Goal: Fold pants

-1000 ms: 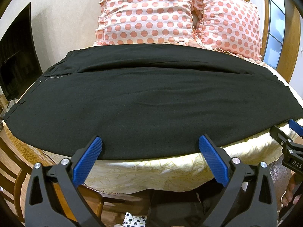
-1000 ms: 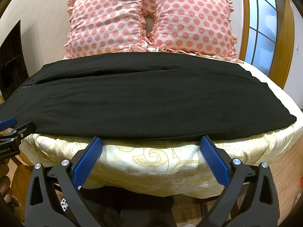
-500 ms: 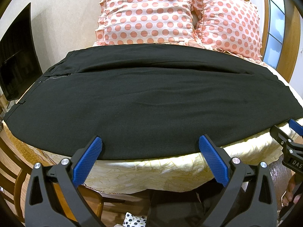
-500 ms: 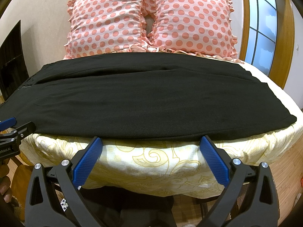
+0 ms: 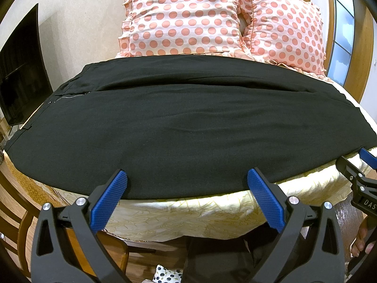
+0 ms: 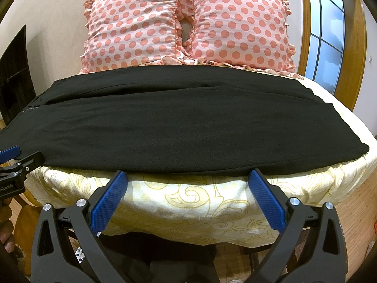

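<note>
Black pants [image 5: 183,122] lie flat across the bed, legs side by side, waist and zipper [image 5: 70,96] at the left, hems at the right [image 6: 353,146]. My left gripper [image 5: 187,179] is open and empty, its blue pads [image 5: 110,198] at the pants' near edge. My right gripper [image 6: 188,176] is open and empty, just below the near edge of the pants [image 6: 188,122] over the bed's front. Each gripper shows at the side of the other's view: the right one [image 5: 362,176] and the left one [image 6: 16,165].
Two pink polka-dot pillows [image 5: 183,16] [image 6: 238,23] stand behind the pants. The bed has a yellow patterned cover [image 6: 188,202]. A dark screen [image 5: 21,70] stands at the left, a wooden chair [image 5: 18,212] below left, a window [image 6: 327,23] at the right.
</note>
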A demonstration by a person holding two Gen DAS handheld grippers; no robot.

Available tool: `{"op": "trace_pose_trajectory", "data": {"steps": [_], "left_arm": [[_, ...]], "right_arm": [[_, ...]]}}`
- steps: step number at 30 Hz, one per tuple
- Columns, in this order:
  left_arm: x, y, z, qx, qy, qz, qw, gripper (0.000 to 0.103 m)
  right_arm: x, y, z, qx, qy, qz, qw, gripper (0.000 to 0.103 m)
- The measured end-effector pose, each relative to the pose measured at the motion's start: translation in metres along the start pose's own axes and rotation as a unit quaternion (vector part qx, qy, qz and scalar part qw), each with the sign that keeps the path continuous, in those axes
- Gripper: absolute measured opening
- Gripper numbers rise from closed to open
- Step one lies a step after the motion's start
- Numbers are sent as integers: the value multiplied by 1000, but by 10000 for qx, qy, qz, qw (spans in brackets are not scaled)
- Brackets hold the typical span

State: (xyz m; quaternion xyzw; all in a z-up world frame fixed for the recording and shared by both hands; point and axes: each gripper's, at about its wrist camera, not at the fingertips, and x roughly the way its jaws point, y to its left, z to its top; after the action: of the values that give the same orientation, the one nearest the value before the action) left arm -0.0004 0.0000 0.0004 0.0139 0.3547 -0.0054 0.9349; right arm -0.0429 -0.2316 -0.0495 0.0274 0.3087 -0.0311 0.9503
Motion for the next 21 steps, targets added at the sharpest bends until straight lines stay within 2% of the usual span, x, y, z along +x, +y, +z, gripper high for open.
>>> {"op": "trace_pose_trajectory", "data": {"steps": [17, 21], "left_arm": [[-2, 3, -1, -45, -55, 35, 10000, 101], [-2, 4, 2, 4, 20, -11, 10000, 101]], "right_arm": [[-6, 1, 1, -70, 10, 80, 9999, 102], [-15, -13, 7, -47, -83, 407, 9991, 102]]}}
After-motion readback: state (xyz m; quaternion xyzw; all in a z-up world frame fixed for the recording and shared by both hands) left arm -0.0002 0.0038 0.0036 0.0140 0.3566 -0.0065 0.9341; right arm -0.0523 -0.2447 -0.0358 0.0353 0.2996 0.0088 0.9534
